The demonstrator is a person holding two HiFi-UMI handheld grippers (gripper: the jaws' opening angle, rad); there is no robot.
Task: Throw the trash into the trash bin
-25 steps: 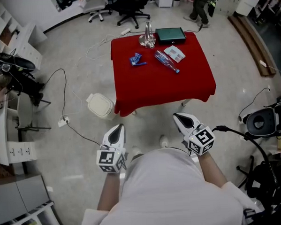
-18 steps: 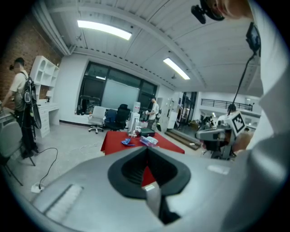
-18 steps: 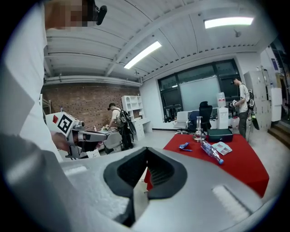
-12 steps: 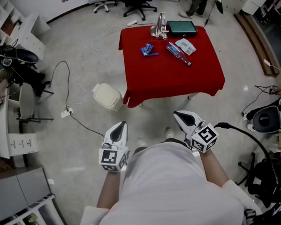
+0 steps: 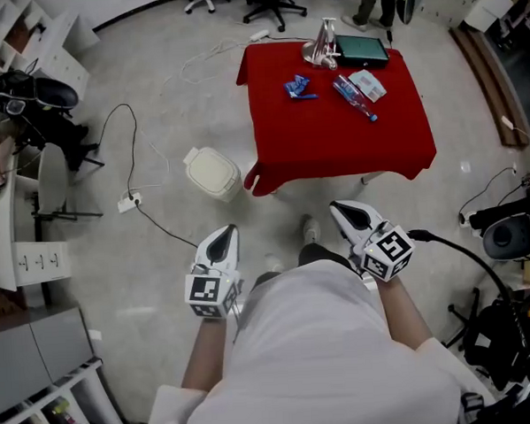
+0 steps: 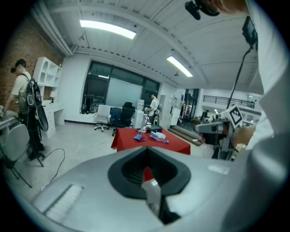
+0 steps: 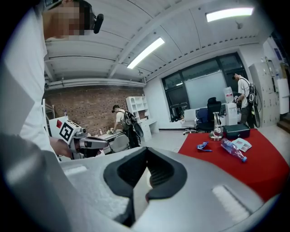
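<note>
The red-covered table stands ahead of the person in the head view, well apart from both grippers; nothing on it has been picked up, so the step in hand is judged to be the approach, before any grasp. The white, lidded trash bin sits on the floor just beside the table's near left corner, its lid apparently down. The left gripper and the right gripper are held low in front of the person's body, each pointing toward the table; in each gripper view the two jaws meet with nothing between them, so both are closed and empty.

The trash lies on the far half of the tabletop: a clear plastic bottle on its side, a white packet just beside it, and a crumpled blue wrapper to their left; a black flat case and a shiny stand sit at the far edge and look less like rubbish.

The next move likely calls for closing the distance to the table, parting one gripper's jaws, and reaching across the cloth to one item, the bottle probably taken across its narrow width; the bin's lid may need the other gripper.
</note>
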